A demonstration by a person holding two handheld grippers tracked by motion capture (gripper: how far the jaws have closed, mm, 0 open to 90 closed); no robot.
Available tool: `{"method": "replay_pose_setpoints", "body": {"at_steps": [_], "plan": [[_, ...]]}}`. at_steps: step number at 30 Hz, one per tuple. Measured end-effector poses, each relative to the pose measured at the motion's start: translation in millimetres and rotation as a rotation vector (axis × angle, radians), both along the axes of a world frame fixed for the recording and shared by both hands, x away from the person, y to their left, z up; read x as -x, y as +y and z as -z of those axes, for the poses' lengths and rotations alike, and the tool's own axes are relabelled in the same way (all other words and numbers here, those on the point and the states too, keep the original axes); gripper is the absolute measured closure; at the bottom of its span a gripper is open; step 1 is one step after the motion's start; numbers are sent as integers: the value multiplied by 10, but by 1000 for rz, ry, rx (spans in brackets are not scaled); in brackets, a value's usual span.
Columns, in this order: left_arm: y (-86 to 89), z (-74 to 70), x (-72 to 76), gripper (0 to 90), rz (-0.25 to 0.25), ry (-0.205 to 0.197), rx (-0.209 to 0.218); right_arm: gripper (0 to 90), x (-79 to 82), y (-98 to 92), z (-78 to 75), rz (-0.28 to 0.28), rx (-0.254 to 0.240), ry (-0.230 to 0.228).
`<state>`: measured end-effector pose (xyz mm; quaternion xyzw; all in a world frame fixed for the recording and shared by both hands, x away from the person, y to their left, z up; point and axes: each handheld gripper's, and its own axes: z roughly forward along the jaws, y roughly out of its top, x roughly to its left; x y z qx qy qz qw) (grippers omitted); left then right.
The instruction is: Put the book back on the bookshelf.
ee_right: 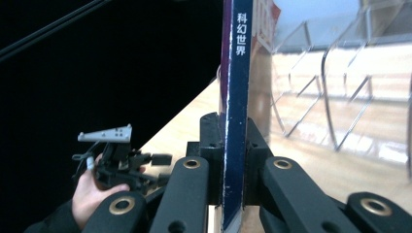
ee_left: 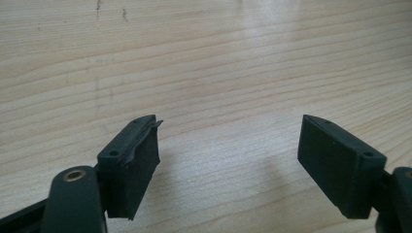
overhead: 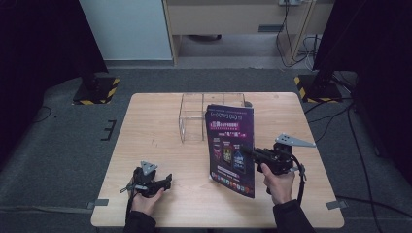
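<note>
- Your left gripper (overhead: pixel 167 180) sits low over the bare wooden table (overhead: pixel 150 121) at the near left, its jaws spread wide with nothing between them. Keep it well apart from the magazine until you need it to steady the free edge.
- The magazine (overhead: pixel 231 145) stands upright near the table's middle, lower edge close to or on the table; which, I cannot tell.
- Your right gripper (ee_right: pixel 235 160) pinches it at the spine, pads pressed on both covers. Judging by this, you are carrying it to the rack: hold it vertical and line the spine up with a slot before lowering.
- The clear acrylic rack (overhead: pixel 201 114) stands just behind the magazine, toward the far edge; its compartments look empty.
</note>
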<state>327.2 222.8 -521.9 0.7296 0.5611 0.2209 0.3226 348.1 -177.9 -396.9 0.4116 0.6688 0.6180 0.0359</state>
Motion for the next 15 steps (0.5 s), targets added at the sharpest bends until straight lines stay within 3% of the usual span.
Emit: {"method": "replay_pose_setpoints", "body": {"at_steps": [5,15], "plan": [[27,35,-23,202,-12,-1,-40,844,-59,-20,-154,45,8,-36],[72,98,-74,181,-33,9,-52,844,-203,-48,-406,110,40,-92]]}}
